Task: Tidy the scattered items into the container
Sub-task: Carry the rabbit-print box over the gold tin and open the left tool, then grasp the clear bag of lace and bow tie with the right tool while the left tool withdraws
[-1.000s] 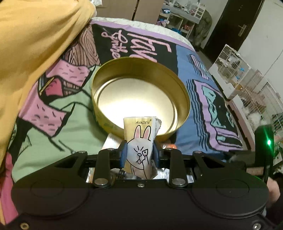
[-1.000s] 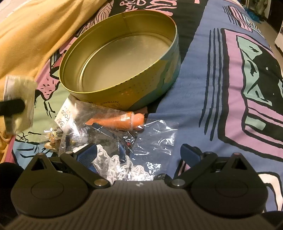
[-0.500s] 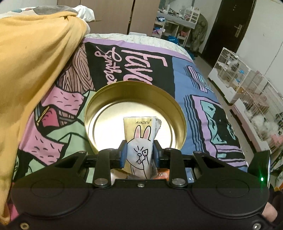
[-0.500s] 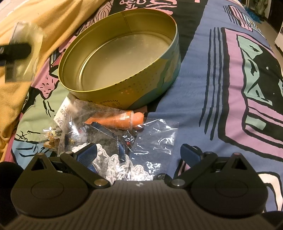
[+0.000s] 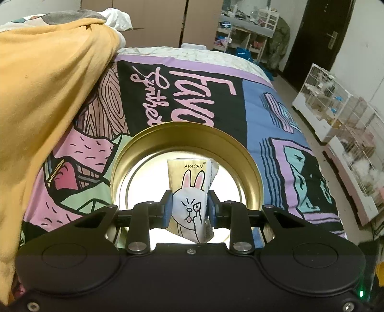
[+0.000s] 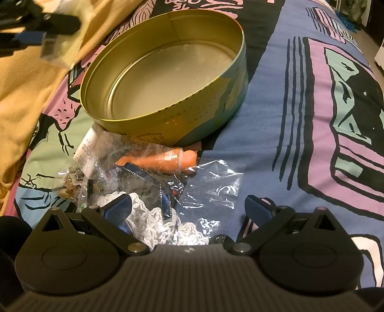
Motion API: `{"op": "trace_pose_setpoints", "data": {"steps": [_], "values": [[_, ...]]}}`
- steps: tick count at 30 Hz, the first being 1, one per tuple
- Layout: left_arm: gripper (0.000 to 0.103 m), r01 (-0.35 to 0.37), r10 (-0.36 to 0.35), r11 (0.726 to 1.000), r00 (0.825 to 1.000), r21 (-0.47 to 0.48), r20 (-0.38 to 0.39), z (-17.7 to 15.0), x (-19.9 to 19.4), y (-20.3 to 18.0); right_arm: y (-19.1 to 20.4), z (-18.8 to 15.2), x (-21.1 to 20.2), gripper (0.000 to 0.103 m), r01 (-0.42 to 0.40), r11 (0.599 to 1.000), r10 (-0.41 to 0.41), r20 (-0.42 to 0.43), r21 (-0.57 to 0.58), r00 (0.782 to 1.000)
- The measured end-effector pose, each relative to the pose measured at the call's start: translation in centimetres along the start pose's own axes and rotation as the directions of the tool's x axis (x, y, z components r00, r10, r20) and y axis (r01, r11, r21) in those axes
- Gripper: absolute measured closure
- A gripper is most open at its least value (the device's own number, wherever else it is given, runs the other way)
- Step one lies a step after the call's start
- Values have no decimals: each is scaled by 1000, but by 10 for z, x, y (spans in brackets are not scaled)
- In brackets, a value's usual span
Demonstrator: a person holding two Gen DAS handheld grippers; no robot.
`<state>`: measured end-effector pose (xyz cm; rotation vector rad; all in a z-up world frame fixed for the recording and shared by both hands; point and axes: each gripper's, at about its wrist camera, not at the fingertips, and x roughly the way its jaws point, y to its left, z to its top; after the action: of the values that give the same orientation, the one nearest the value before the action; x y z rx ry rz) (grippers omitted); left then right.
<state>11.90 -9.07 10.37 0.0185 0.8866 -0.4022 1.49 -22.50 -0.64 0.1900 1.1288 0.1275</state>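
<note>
A round gold tin [image 5: 187, 134] lies open on the patterned bedspread, with nothing inside it. My left gripper [image 5: 189, 206] is shut on a small packet with a cartoon rabbit [image 5: 190, 196], held above the tin's near side. In the right wrist view the same tin [image 6: 168, 79] sits ahead, and the left gripper [image 6: 48, 21] shows blurred at the top left. My right gripper [image 6: 189, 211] stands open over a heap of clear plastic bags [image 6: 211, 189], an orange tube [image 6: 163, 160], blue ribbon and white lace [image 6: 153, 216].
A yellow blanket [image 5: 48, 100] is bunched along the left of the bed. The bed's right edge drops to a floor with white wire cages [image 5: 336, 112]. A small bag of brown bits [image 6: 69, 184] lies left of the heap.
The left gripper has carried the rabbit packet up and forward from beside the tin to above it. The right gripper and the heap have not moved.
</note>
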Motion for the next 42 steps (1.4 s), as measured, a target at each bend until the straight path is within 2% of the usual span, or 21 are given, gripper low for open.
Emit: {"op": "trace_pose_setpoints", "data": {"steps": [2, 3, 4, 5, 6, 7, 9, 13, 18, 26, 35, 38, 40, 42], "values": [[72, 6, -6, 1000, 1000, -11, 13, 4, 6, 0, 2, -1, 2, 0, -6, 1000, 6, -11, -11, 1000], [65, 11, -10, 1000, 1000, -27, 25, 6, 8, 2, 3, -1, 3, 0, -9, 1000, 9, -15, -19, 1000], [49, 4, -2, 999, 999, -47, 38, 7, 11, 3, 5, -2, 3, 0, -10, 999, 10, -16, -30, 1000], [38, -11, 14, 998, 999, -67, 47, 9, 12, 6, 7, -2, 3, 0, -9, 999, 8, -15, -43, 1000], [17, -31, 36, 995, 998, -92, 56, 10, 13, 9, 9, -3, 3, 0, -7, 999, 6, -13, -54, 1000], [13, -39, 46, 993, 996, -107, 70, 11, 12, 12, 10, -3, 3, 0, -8, 998, 7, -13, -60, 1000], [13, -39, 50, 992, 995, -119, 89, 11, 9, 19, 11, -4, 3, 0, -17, 998, 16, -16, -66, 1000], [8, -39, 48, 992, 996, -120, 79, 1, 3, 31, 14, -5, 3, 0, -33, 996, 31, -26, -82, 999], [7, -50, 54, 993, 998, -107, 40, -27, 1, 49, 24, -8, 3, 0, -46, 989, 41, -35, -137, 999], [7, -47, 45, 989, 999, -142, -18, -76, 2, 72, 36, -14, 3, 0, -61, 975, 50, -57, -212, 997], [7, -24, 18, 978, 999, -209, -30, -118, -6, 84, 49, -21, 15, 0, -16, 956, -15, -103, -293, 995], [7, -18, 10, 974, 999, -227, -37, -125, -8, 87, 49, -21, 13, 0, -10, 957, -15, -85, -289, 996], [7, -19, 9, 972, 999, -236, -42, -130, -7, 88, 48, -22, 12, 6, -17, 957, -5, -76, -289, 997], [7, -16, 4, 969, 999, -246, -49, -136, -7, 88, 49, -22, 10, 21, -25, 955, 7, -63, -294, 998]]}}
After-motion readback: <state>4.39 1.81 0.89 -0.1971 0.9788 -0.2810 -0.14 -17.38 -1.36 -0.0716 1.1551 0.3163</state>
